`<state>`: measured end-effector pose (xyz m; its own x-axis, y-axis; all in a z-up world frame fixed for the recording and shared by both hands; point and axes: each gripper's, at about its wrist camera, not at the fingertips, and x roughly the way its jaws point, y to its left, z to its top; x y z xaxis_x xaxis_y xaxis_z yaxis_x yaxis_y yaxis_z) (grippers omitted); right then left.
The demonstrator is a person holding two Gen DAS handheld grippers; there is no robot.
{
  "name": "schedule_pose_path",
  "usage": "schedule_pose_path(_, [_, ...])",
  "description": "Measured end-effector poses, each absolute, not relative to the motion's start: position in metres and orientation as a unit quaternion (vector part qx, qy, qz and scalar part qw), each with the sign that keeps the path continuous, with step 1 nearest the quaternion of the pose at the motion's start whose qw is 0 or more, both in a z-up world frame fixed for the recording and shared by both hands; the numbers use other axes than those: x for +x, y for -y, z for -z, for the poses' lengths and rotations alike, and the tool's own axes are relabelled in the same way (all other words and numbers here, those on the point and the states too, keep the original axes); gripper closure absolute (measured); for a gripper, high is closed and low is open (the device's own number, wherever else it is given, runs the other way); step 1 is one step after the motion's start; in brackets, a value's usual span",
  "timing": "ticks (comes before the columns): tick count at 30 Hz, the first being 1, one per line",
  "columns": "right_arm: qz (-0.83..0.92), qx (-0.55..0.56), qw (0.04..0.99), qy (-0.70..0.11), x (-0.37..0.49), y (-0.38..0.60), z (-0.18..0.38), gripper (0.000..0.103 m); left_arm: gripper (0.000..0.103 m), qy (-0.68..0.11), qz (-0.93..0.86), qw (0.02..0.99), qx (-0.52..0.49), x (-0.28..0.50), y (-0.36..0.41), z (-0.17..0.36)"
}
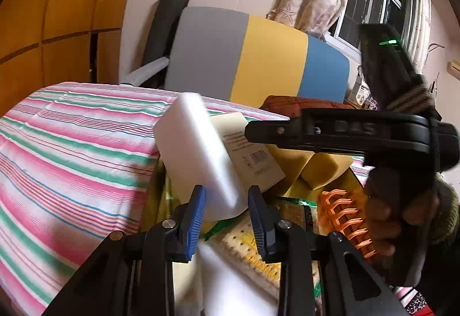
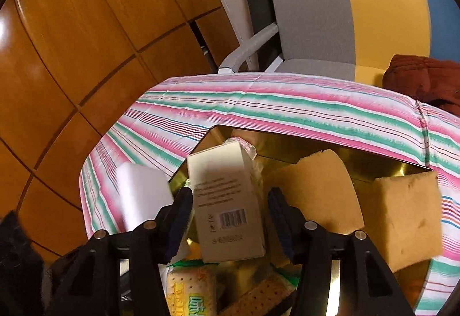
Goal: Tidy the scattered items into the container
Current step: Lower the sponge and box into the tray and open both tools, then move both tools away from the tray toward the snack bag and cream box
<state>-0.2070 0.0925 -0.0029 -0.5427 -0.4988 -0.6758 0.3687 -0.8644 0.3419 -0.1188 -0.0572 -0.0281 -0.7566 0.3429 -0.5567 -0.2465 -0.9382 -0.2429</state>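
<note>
White foam block (image 1: 198, 155) stands between your left gripper (image 1: 227, 218) pads, jaws slightly parted and not clearly pressing it; its long axis tilts up and leftward over the gold tin (image 1: 156, 186), above biscuits (image 1: 253, 247) and an orange comb (image 1: 345, 218).

Your right gripper (image 2: 230, 224) straddles the cream box (image 2: 227, 206) loosely, jaws apart, barcode end toward you, beside yellow sponges (image 2: 325, 189) in the tin.

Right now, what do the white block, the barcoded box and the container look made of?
White block: likely foam, matte, plain, rounded soft edges. Box: cream printed cardboard, matte, crisp folded corners. Container: apparently metal or foil-faced, glossy gold walls mirroring the contents.
</note>
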Motion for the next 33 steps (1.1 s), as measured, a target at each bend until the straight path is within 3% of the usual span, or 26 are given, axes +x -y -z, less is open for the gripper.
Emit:
schedule_pose_path(7, [0.881,0.389,0.250,0.100,-0.182,-0.112,-0.009,0.047,0.072,0.094,-0.930,0.164,-0.315,-0.119,0.054,0.024])
schedule_pose_path(18, [0.897,0.358,0.219,0.136,-0.132,-0.164,-0.015,0.037,0.067,0.023,-0.947,0.094,-0.305,-0.081,0.027,-0.001])
schedule_pose_path(33, [0.914,0.330,0.112,0.205,-0.060,-0.284,-0.011,0.031,0.064,-0.029,-0.946,0.164,-0.280,-0.037,-0.047,-0.031])
